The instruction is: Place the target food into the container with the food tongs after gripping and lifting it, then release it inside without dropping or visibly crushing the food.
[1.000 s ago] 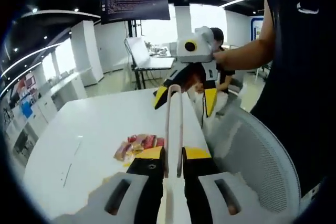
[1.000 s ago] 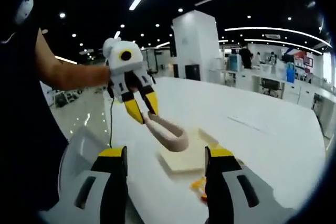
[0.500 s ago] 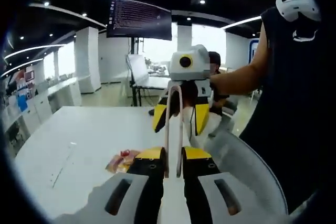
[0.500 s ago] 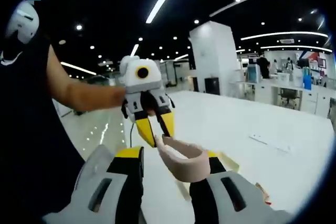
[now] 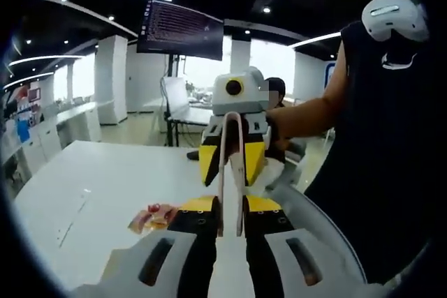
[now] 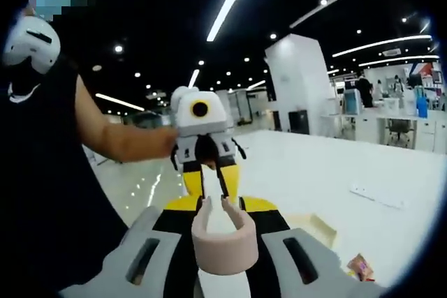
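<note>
Both tools, left (image 5: pixel 230 204) and right (image 6: pixel 221 207), pinch the tongs (image 6: pixel 223 242); food (image 5: pixel 152 218) waits on the worktop (image 5: pixel 105 179), container (image 6: pixel 318 227) unfilled.

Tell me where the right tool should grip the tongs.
Grip the tongs across both arms just past the rounded bend, coming from the bend end: the left tool holds the other end, and squeezing a U there closes it.
</note>
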The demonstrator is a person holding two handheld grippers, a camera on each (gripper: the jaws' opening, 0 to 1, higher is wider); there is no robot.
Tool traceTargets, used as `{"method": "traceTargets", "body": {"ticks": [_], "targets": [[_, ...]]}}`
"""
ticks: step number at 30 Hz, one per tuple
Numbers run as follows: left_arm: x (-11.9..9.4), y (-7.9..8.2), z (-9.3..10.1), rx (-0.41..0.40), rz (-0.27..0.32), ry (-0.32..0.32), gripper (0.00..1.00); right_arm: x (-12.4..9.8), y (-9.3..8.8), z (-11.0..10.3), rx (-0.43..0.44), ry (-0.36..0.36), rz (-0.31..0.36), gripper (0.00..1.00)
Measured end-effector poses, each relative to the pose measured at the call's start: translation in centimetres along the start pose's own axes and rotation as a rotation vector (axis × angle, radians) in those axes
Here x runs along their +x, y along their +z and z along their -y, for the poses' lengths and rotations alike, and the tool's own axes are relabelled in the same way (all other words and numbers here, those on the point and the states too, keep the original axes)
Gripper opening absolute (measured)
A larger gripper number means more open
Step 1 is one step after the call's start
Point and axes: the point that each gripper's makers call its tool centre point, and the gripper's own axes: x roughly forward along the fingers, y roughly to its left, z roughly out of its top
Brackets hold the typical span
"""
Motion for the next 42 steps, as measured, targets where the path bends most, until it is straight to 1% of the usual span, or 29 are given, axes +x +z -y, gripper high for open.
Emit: {"method": "traceTargets", "body": {"ticks": [3, 8, 10, 12, 13, 15, 17, 20, 21, 22, 23, 25, 26, 27, 28, 30, 31, 32, 38, 42], "targets": [[0.0, 0.4, 0.2, -0.018, 0.021, -0.004, 0.11, 0.1, 0.3, -0.1, 0.006, 0.007, 0.014, 0.21], [0.0, 0.4, 0.4, -0.030, 0.022, -0.005, 0.12, 0.6, 0.8, -0.4, 0.000, 0.021, 0.025, 0.20], [-0.1, 0.6, 0.5, -0.036, 0.030, -0.001, 0.13, 0.7, 1.0, -0.5, 0.000, 0.025, 0.037, 0.20], [-0.4, 1.1, 0.3, -0.033, 0.055, 0.015, 0.16, 0.6, 1.5, -0.4, 0.001, 0.021, 0.064, 0.21], [-0.5, 1.4, 0.0, -0.019, 0.075, 0.032, 0.19, 0.5, 1.8, -0.2, 0.001, 0.014, 0.080, 0.22], [-0.8, 1.7, 0.0, 0.001, 0.098, 0.035, 0.22, 0.5, 2.1, -0.2, 0.002, 0.013, 0.089, 0.22], [-0.9, 1.6, -0.1, 0.011, 0.099, 0.045, 0.23, 0.6, 2.1, -0.1, -0.009, 0.003, 0.082, 0.23], [-1.0, 1.3, -0.2, -0.009, 0.098, 0.048, 0.24, 0.7, 2.1, -0.2, -0.012, 0.005, 0.074, 0.23], [-1.1, 1.1, -0.2, -0.002, 0.097, 0.049, 0.24, 0.8, 2.0, -0.2, -0.012, 0.004, 0.072, 0.23], [-1.2, 0.5, -0.4, 0.024, 0.067, 0.063, 0.27, 0.8, 2.0, -0.2, -0.013, 0.004, 0.074, 0.23], [-1.1, 0.2, -0.5, 0.031, 0.054, 0.070, 0.32, 0.7, 2.1, -0.2, -0.010, 0.003, 0.080, 0.23], [-1.1, -0.2, -0.5, -0.009, 0.053, 0.066, 0.46, 0.6, 2.3, -0.1, 0.000, 0.000, 0.091, 0.23], [-1.2, -0.1, -0.4, -0.030, 0.063, 0.063, 0.47, 0.5, 2.3, -0.1, 0.005, 0.003, 0.096, 0.23], [-1.2, -0.1, -0.4, -0.030, 0.065, 0.063, 0.44, 0.5, 2.4, -0.2, 0.007, 0.005, 0.100, 0.23], [-1.3, -0.1, -0.4, -0.033, 0.072, 0.061, 0.37, 0.5, 2.5, -0.3, 0.009, 0.009, 0.104, 0.23], [-1.1, 0.1, 0.3, -0.046, 0.082, 0.034, 0.27, 0.6, 2.4, -0.4, 0.006, 0.015, 0.099, 0.23], [-1.2, -0.2, -0.1, -0.040, 0.068, 0.051, 0.27, 0.6, 2.4, -0.6, 0.014, 0.026, 0.101, 0.23], [-1.2, -0.2, -0.1, -0.034, 0.070, 0.049, 0.26, 0.5, 2.3, -0.4, 0.006, 0.016, 0.102, 0.23], [-1.3, -0.1, -0.2, -0.038, 0.077, 0.048, 0.26, 0.5, 2.4, -0.3, 0.009, 0.012, 0.107, 0.23], [-1.4, 0.0, -0.3, -0.012, 0.071, 0.062, 0.15, 0.4, 2.1, 0.0, 0.016, 0.008, 0.111, 0.21]]}}
